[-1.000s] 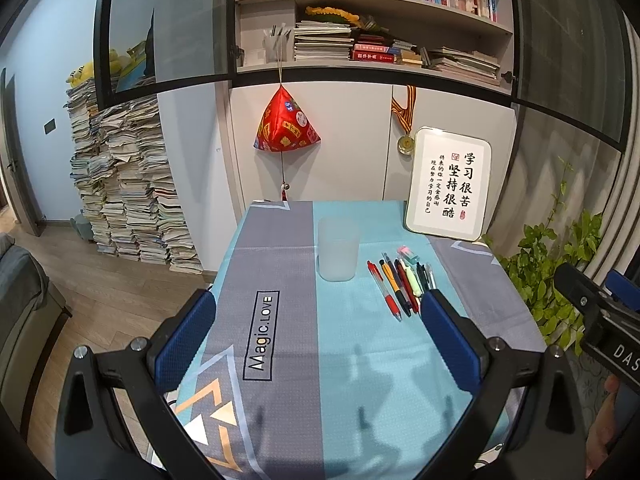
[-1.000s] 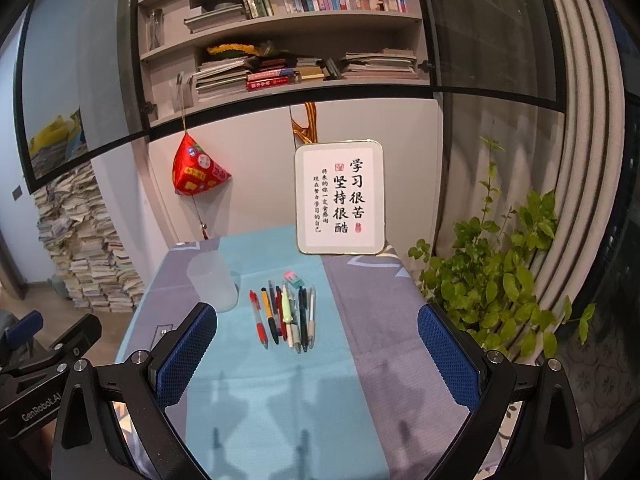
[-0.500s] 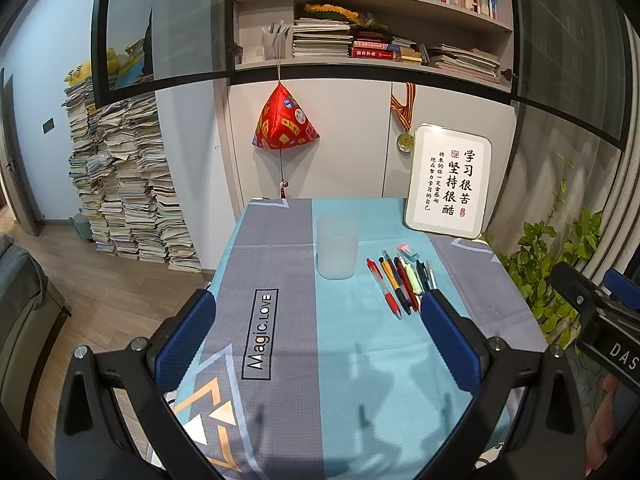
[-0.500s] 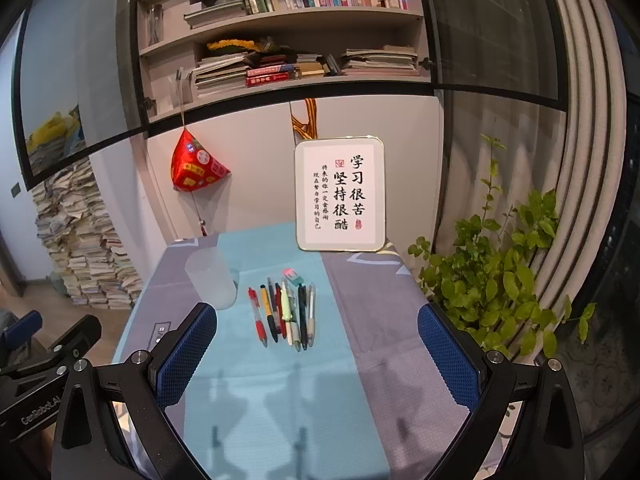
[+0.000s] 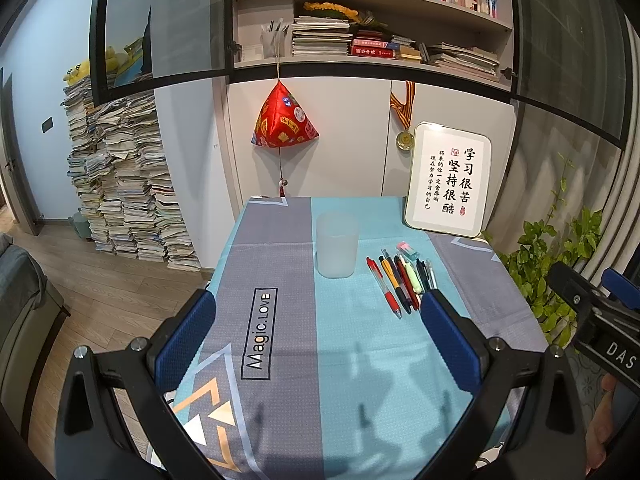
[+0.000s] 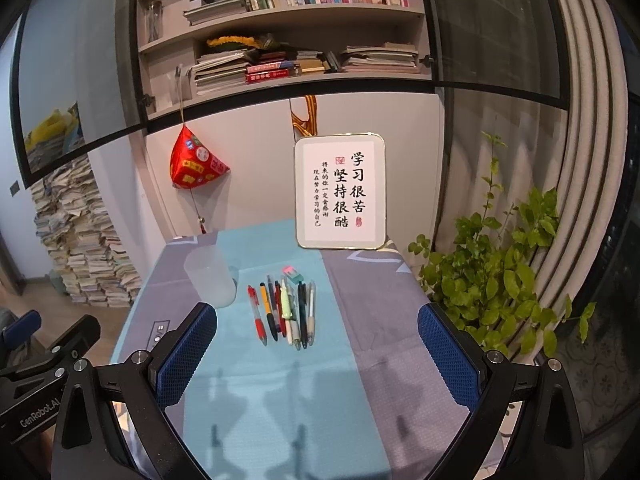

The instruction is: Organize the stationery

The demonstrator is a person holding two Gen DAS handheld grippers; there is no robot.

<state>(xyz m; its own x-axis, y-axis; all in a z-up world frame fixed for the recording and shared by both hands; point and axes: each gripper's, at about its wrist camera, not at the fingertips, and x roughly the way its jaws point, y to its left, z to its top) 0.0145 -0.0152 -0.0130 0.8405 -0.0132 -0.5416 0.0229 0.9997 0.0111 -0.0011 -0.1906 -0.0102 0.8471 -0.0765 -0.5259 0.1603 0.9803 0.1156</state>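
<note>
Table point(image 5: 280, 420): cloth-covered, below bookshelves.
Pens point(image 6: 284, 312): ahead, pointing lengthwise toward right gripper point(image 6: 318, 356), nearer it; cup point(image 6: 210, 278) beside.
Both grippers: spread, empty; left gripper point(image 5: 318, 344).

Home study, bookshelves point(image 5: 392, 20), stacked papers point(image 5: 120, 184) (floor-high), sofa point(image 5: 20, 304)

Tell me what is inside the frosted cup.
Nothing shows in the frosted cup; its cloudy wall hides the bottom. The pens lie beside it on the tablecloth.
</note>
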